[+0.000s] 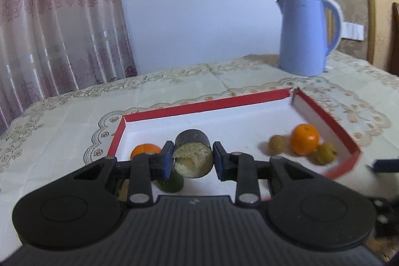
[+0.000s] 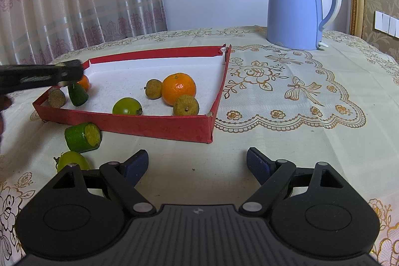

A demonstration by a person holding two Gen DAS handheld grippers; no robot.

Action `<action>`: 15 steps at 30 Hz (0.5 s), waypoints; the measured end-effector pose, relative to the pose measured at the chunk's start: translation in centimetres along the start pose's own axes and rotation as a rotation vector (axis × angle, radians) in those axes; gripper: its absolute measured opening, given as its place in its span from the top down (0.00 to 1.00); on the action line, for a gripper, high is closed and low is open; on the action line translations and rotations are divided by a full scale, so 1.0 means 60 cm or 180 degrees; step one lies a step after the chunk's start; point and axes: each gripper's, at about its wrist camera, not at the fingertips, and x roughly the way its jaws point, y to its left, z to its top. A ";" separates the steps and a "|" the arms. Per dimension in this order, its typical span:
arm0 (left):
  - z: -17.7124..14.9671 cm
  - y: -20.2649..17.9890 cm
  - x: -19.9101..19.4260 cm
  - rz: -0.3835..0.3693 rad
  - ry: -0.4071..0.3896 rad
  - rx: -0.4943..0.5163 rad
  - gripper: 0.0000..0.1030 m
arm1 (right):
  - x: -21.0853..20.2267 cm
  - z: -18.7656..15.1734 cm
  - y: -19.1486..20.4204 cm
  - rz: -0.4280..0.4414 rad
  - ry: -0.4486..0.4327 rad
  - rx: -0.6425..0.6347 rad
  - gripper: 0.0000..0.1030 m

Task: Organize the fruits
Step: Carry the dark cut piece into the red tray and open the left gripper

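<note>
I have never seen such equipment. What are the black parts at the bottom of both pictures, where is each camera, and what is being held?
The black parts are handheld two-finger grippers, one in each of a person's hands, with a camera on each looking along its fingers. In the left camera's view, the left gripper is shut on a dark cut fruit piece over the red tray. In the right camera's view, the right gripper is open and empty above the tablecloth. The tray holds an orange and small fruits; a green cut piece lies outside. A blue kettle stands behind.

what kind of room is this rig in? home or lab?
Most likely a home, perhaps a dining room: an embroidered tablecloth on the table, patterned curtains behind it, and a blue electric kettle at the far edge.
</note>
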 end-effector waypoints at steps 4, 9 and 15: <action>0.002 0.006 0.045 0.0127 0.0167 -0.0084 0.71 | 0.000 0.000 0.001 -0.0002 0.0001 -0.0002 0.16; -0.001 0.007 0.063 0.0189 0.0171 -0.0068 0.69 | 0.000 0.001 0.001 -0.0008 0.0007 -0.0016 0.16; -0.006 -0.004 0.078 0.0279 0.0184 0.0058 0.60 | 0.000 0.001 0.003 -0.0016 0.0017 -0.0041 0.15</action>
